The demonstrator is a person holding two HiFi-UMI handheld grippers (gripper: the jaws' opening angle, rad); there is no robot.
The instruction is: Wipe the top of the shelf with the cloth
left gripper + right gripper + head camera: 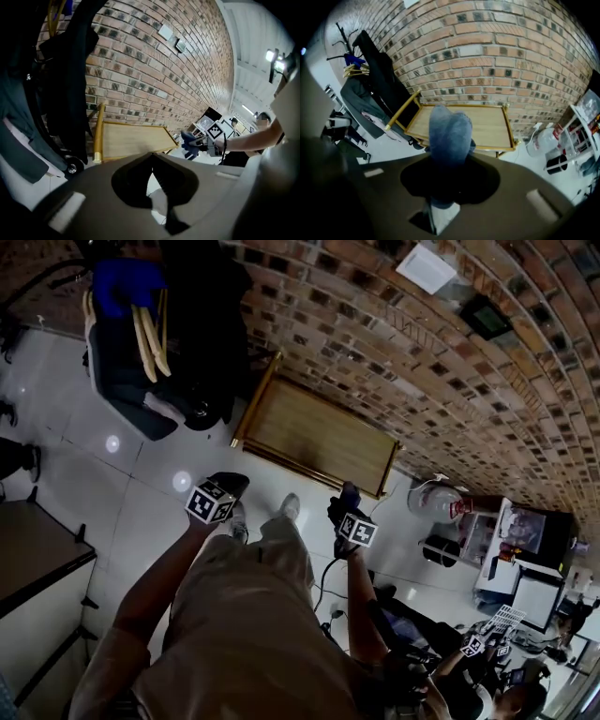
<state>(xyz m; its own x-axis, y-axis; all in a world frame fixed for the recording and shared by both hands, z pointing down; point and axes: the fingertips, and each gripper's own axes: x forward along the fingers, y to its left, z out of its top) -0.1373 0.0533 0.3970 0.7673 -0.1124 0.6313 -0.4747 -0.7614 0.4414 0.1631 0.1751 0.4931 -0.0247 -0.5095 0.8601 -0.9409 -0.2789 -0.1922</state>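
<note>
- Cloth [450,136], blue and bunched, stood up from the right gripper [449,161], whose jaws were closed tight on its lower part.
- In the head view the right gripper [348,502] held the cloth [349,493] in the air over the tiled floor [122,484], near the front edge of the shelf [314,437] but not touching it.
- The left gripper [152,157] had its jaws pressed together with nothing between them. It hovered before the shelf's left end [228,486].
- The shelf [487,124] was a low wooden one with golden side rails, set against a brick wall [394,352].
- Dark garments [202,324] and pale hangers [150,338] hung just left of the shelf.
- A white jug [427,498] stood on the floor to its right.
- From the left gripper view, the cloth [189,143] showed just beyond the shelf's [126,138] near corner.
</note>
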